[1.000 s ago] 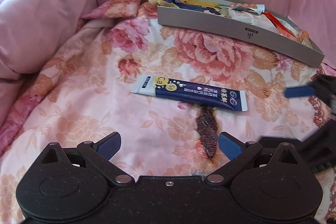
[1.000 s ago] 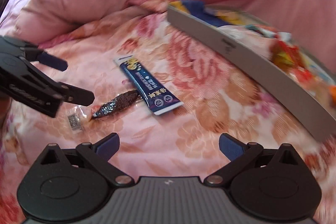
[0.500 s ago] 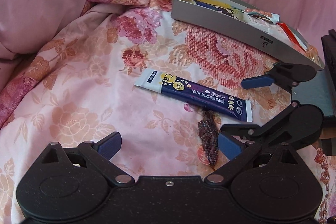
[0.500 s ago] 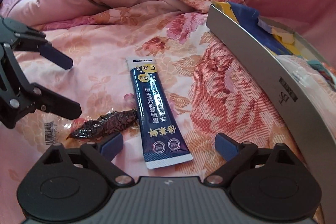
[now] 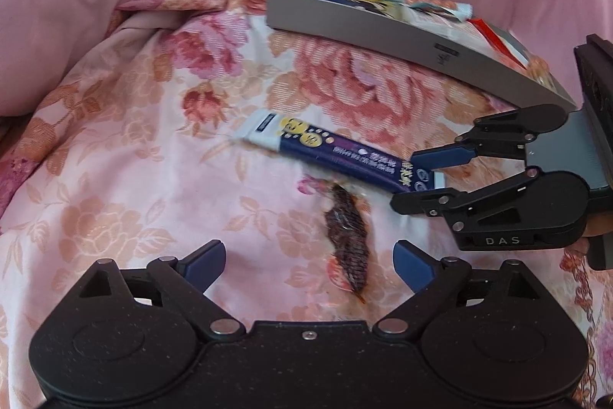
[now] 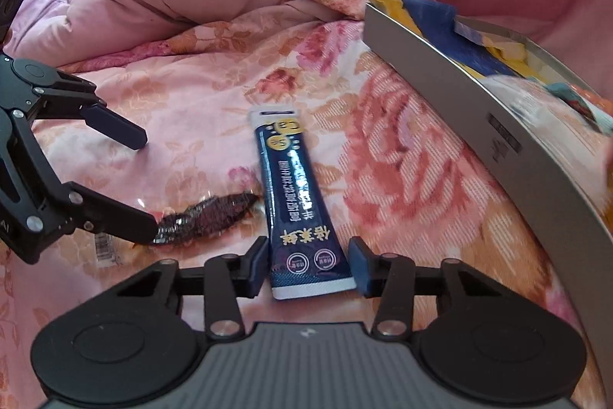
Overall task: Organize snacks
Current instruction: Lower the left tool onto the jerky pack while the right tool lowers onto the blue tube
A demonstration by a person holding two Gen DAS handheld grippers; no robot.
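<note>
Right wrist view: the right gripper (image 6: 308,265) is closing around the blue packet's (image 6: 297,194) near end (pads not pressing yet); the left gripper (image 5: 308,257), wide and narrowing, is holding nothing over the dark snack (image 5: 346,229); farther back, the grey box (image 6: 498,140) is waiting; the flat packet could slip out on the soft quilt (image 6: 191,102).

A long navy-blue sachet (image 6: 299,206) with a white end and yellow circles is lying flat on the floral quilt. A dark, clear-wrapped snack (image 5: 346,236) is resting just beside it. More packets are filling the grey box (image 5: 383,29) nearby.
</note>
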